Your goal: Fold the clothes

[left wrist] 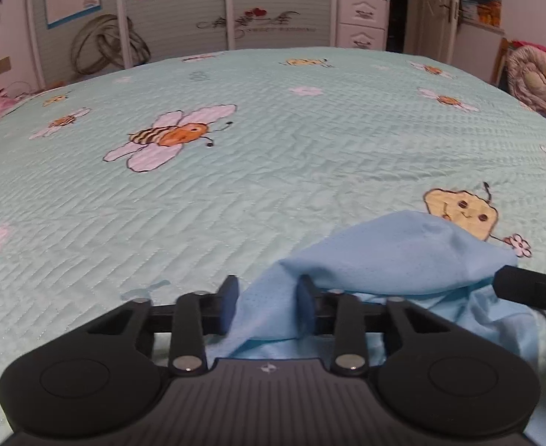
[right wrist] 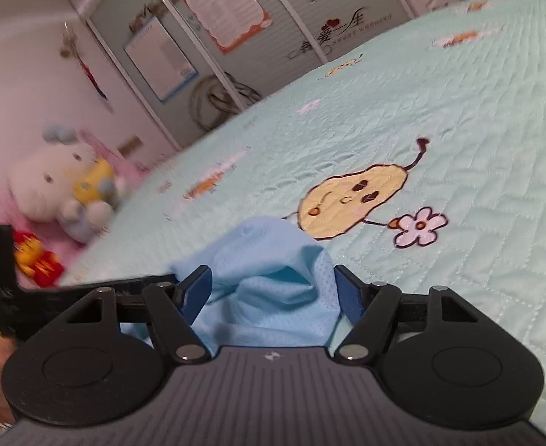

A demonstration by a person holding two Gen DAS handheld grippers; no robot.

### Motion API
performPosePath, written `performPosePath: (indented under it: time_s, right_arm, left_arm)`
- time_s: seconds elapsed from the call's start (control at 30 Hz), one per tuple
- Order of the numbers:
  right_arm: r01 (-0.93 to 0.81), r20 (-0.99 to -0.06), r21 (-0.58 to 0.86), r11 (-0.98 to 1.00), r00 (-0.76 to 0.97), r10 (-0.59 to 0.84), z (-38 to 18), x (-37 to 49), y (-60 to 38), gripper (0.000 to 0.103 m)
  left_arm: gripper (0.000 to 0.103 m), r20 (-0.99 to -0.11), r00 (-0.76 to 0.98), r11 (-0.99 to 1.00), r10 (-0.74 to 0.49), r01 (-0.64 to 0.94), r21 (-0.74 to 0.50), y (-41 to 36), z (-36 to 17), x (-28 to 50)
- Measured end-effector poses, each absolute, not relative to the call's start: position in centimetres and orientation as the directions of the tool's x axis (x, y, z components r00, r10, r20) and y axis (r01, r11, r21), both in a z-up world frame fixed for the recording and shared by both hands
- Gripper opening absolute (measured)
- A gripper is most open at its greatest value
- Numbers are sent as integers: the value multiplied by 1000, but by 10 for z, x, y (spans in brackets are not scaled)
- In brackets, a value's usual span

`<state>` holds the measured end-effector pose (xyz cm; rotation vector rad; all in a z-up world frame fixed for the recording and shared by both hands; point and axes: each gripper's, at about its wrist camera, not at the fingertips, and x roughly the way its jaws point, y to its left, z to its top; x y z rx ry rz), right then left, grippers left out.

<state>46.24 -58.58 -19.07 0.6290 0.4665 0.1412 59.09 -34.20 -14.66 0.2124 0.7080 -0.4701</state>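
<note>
While both grippers work at the near edge of the bed, a light blue mesh garment (left wrist: 391,256) lies bunched on the mint quilted bedspread (left wrist: 235,193), directly ahead of both tools.

Left gripper (left wrist: 268,299): a band of the blue cloth runs between its blue pads (left wrist: 305,304). Fabric lies against the right pad; a narrow gap shows at the left one, so I cannot tell whether the pads are truly pinching. Cloth beneath the tool body is hidden.

Right gripper (right wrist: 273,290): jaws stand wide apart, with a mound of the same garment filling the space between the fingers (right wrist: 198,290). Cloth touches both inner faces, but whether it is squeezed or only resting there is unclear.

Left-wrist view: a black bar, probably part of the other tool, enters from the right, cut off by the frame edge. Right-wrist view: the plush toy (right wrist: 61,182) off to the left is blurred; the wardrobe (right wrist: 235,18) posters are unreadable.
</note>
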Motion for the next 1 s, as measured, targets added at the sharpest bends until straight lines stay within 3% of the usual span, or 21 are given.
performPosePath:
  time_s: [0.13, 0.23, 0.33, 0.47, 0.67, 0.83, 0.93, 1.0]
  right_arm:
    - [-15, -359, 620, 784, 884, 300, -191, 463, -588, 74]
    - [-8, -367, 622, 783, 880, 300, -189, 463, -588, 66]
    - [28, -370, 610, 792, 894, 254, -187, 461, -588, 61]
    - [92, -400, 547, 832, 902, 163, -183, 457, -583, 59]
    - [131, -417, 557, 820, 898, 140, -187, 458, -587, 50]
    - [111, -415, 566, 817, 895, 166, -189, 460, -586, 52]
    - [87, -428, 528, 845, 886, 177, -187, 464, -579, 59]
    - [89, -435, 510, 855, 884, 168, -185, 465, -577, 57]
  left_arm:
    - [22, -671, 665, 870, -328, 489, 59, -343, -147, 588]
    - [20, -667, 670, 875, -327, 481, 55, -342, -147, 588]
    - [26, -656, 682, 876, -323, 479, 66, -342, -147, 586]
    - [59, -645, 708, 902, -288, 427, 67, -333, -150, 587]
    - [60, -634, 716, 905, -292, 420, 58, -329, -153, 586]
    - [60, -626, 741, 902, -245, 410, 132, -340, -154, 582]
    - [60, -603, 771, 887, -204, 407, 220, -351, -155, 574]
    - [54, -588, 788, 865, -183, 413, 285, -360, -157, 568]
